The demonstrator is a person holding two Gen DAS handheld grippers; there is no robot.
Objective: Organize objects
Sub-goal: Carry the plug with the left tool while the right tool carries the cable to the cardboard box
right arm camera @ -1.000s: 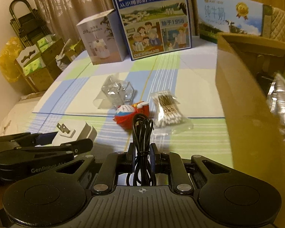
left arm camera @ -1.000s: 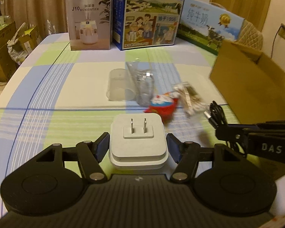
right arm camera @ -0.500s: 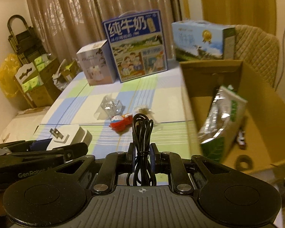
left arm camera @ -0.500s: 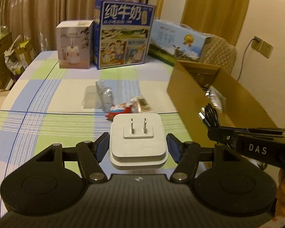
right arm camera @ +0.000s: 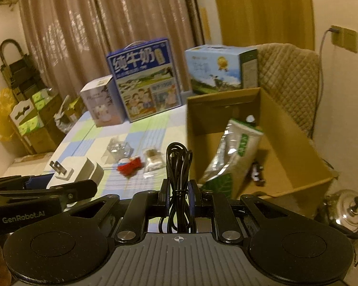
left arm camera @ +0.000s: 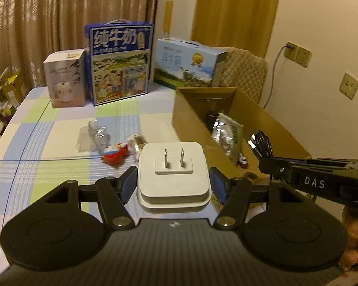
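My left gripper [left arm camera: 173, 186] is shut on a white plug adapter [left arm camera: 173, 175], prongs pointing forward, held above the table's near edge. My right gripper [right arm camera: 178, 195] is shut on a coiled black cable [right arm camera: 177, 166]; that cable [left arm camera: 260, 144] also shows at the right of the left wrist view. An open cardboard box [left arm camera: 269, 128] stands to the right, with a silver-green pouch [right arm camera: 234, 152] leaning inside. On the checked tablecloth [left arm camera: 47, 143] lie a red-white-blue toy egg [left arm camera: 113, 153], a cotton swab packet [right arm camera: 152, 159] and clear plastic packaging [left arm camera: 93, 137].
At the table's back stand a white humidifier box [left arm camera: 64, 81], a tall blue milk carton case [left arm camera: 120, 64] and a light-blue milk case [left arm camera: 188, 64]. A quilted chair [right arm camera: 288, 81] sits behind the box. A metal kettle [right arm camera: 346, 209] is low right; boxes [right arm camera: 28, 119] crowd the floor left.
Both grippers have risen and pulled back from the table with their loads, and swung right, so the cardboard box's inside and the pouch now show. The grips are unchanged.
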